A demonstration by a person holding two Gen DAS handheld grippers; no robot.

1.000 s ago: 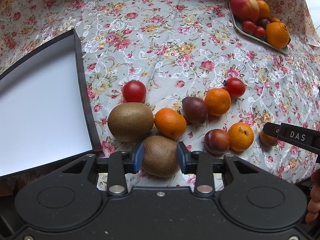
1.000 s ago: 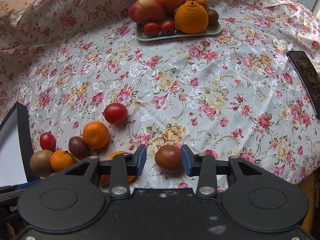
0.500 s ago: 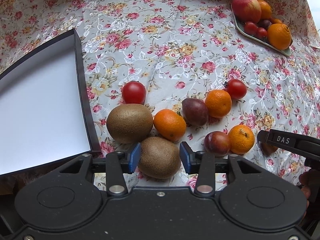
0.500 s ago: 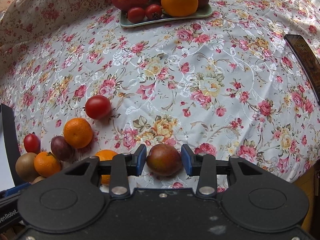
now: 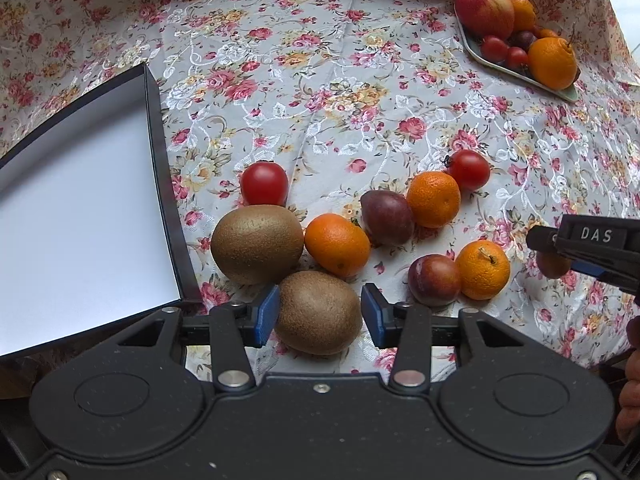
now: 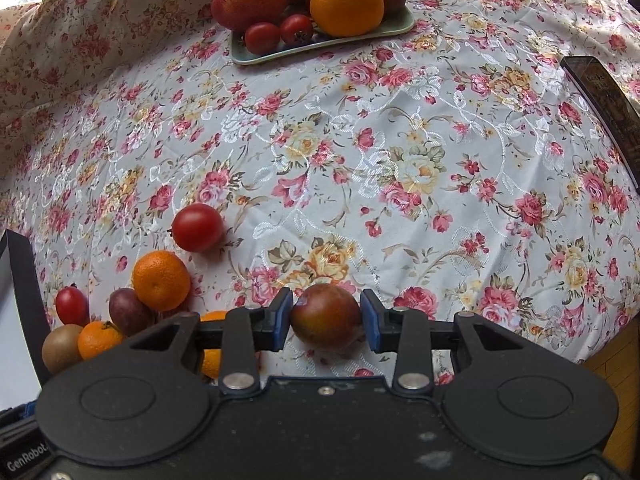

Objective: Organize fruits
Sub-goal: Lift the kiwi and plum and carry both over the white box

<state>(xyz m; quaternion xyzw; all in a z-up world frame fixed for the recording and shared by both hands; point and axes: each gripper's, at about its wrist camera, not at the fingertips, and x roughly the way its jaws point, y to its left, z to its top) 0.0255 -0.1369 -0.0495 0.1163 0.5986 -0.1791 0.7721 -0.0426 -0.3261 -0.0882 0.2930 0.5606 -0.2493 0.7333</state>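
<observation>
In the left wrist view my left gripper [image 5: 319, 316] points down over a brown kiwi [image 5: 318, 304] on the floral cloth. Its jaws are opening, and the blue pads stand just clear of the kiwi's sides. A second kiwi [image 5: 256, 244], mandarins [image 5: 338, 244], plums [image 5: 386, 218] and tomatoes [image 5: 264, 183] lie close behind it. In the right wrist view my right gripper [image 6: 326, 322] is closing on a reddish-brown plum [image 6: 326, 312], with both pads pressed against its sides. That gripper also shows at the right edge of the left wrist view, half hiding the plum.
A dark-walled box [image 5: 164, 184] with a white floor lies at the left, beside the kiwis. A pale green plate [image 6: 320, 46] at the back holds an apple, oranges, tomatoes and a plum. A dark flat object [image 6: 600, 112] lies at the right edge. The table's front edge runs just below the fruit.
The left jaws have spread from gripping the kiwi to standing apart from it. The right jaws have narrowed onto the plum, and that hand has shifted slightly.
</observation>
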